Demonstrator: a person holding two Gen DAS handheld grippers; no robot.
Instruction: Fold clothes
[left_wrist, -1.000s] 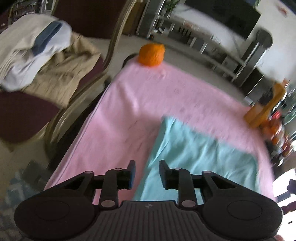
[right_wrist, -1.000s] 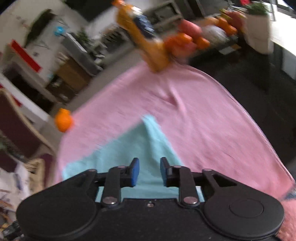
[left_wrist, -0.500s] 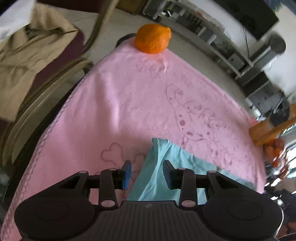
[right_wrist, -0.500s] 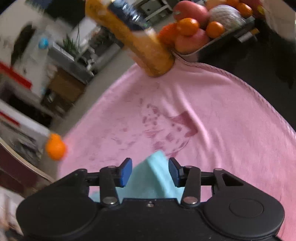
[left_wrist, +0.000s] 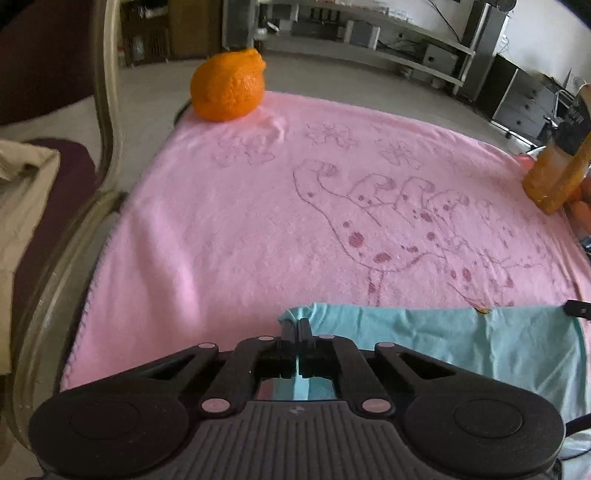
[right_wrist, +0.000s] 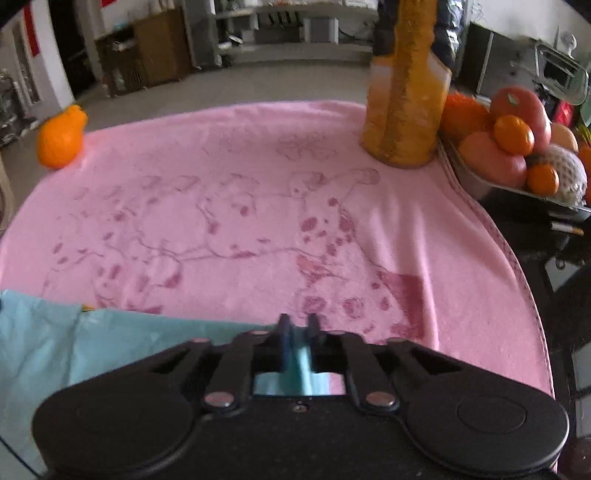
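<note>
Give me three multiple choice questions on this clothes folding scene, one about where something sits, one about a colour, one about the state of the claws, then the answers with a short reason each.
1. Where does the lone orange fruit sit on the pink blanket?
A. at a far corner of it
B. on the garment
C. between the claws

2. What colour is the garment being folded?
A. white
B. light blue
C. brown

3. How are the left claw and right claw set?
A. both wide open above the cloth
B. left open, right shut
C. both shut on the garment's edge

Answers:
1 A: the fruit rests at the blanket's far corner, well away from the garment.
2 B: the cloth lying across the near side of the blanket is light blue.
3 C: in each wrist view, blue fabric runs between fingers drawn together.
</note>
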